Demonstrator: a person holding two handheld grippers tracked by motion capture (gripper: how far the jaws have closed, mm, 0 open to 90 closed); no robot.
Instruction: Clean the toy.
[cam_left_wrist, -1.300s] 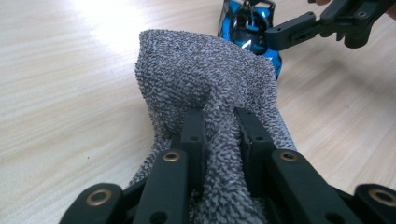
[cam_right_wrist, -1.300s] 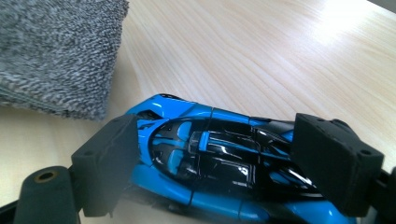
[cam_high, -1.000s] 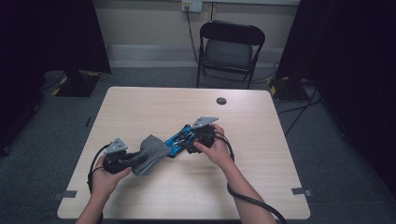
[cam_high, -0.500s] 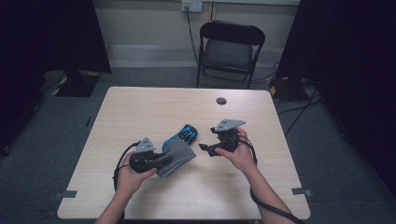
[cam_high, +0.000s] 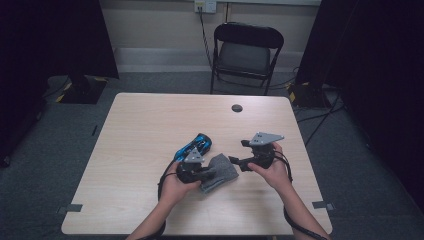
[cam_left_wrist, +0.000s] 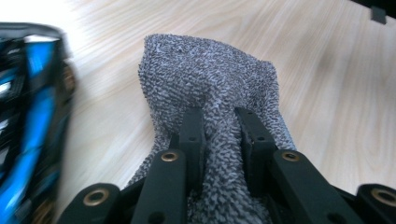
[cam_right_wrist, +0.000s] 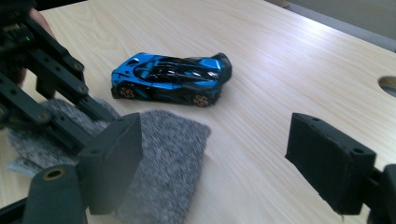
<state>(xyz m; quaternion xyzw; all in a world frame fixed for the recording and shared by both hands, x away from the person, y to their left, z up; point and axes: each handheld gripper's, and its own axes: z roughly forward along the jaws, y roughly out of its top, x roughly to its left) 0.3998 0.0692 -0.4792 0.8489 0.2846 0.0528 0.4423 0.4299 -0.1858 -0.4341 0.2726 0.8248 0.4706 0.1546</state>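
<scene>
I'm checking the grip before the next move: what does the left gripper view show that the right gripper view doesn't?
Left gripper view alone: the left claw pinching a bunched fold of the grey cloth, shut on it. Right gripper view alone: the right claw open with nothing between its jaws, the whole blue toy car, and a hole in the table. Both: cloth, car and tabletop.
</scene>
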